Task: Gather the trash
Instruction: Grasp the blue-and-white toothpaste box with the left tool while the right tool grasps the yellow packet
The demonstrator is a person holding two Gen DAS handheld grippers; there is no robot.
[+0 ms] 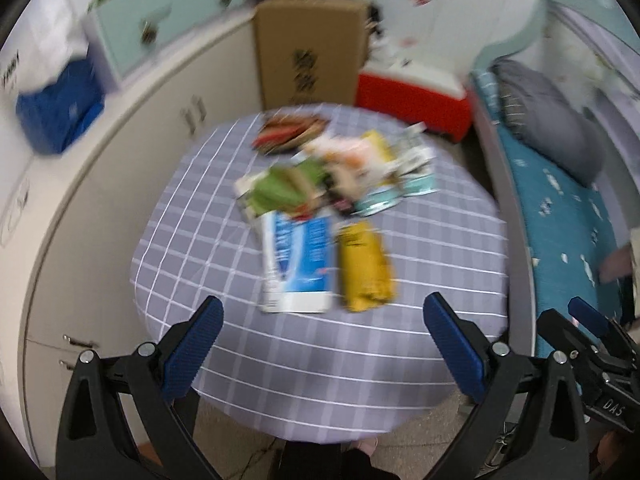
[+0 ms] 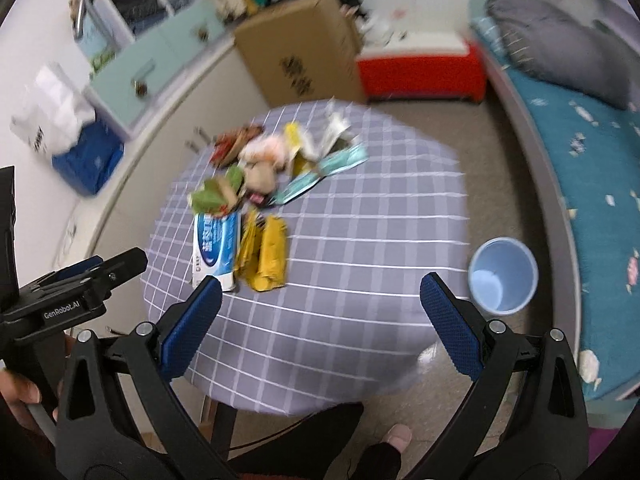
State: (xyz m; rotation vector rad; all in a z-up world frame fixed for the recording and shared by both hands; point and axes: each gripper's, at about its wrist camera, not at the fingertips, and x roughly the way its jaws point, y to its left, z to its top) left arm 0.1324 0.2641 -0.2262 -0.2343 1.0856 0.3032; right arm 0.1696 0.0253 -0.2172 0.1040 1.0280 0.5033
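Near half of the counter (image 2: 352, 280) is bare cloth; my tools can pass there. Wrappers (image 1: 320, 200) crowd the far half. Blue bin (image 2: 503, 276) stands on open floor beside the bed (image 2: 580, 160).

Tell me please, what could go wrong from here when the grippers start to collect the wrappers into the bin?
1. The blue bin stands on the floor beyond the table edge, so light wrappers may miss it when carried across.
2. The wrapper pile overlaps; one pinch may drag neighbours off the cloth.
3. The blue-white packet and yellow packet lie flat, so the open left gripper could snag the tablecloth.
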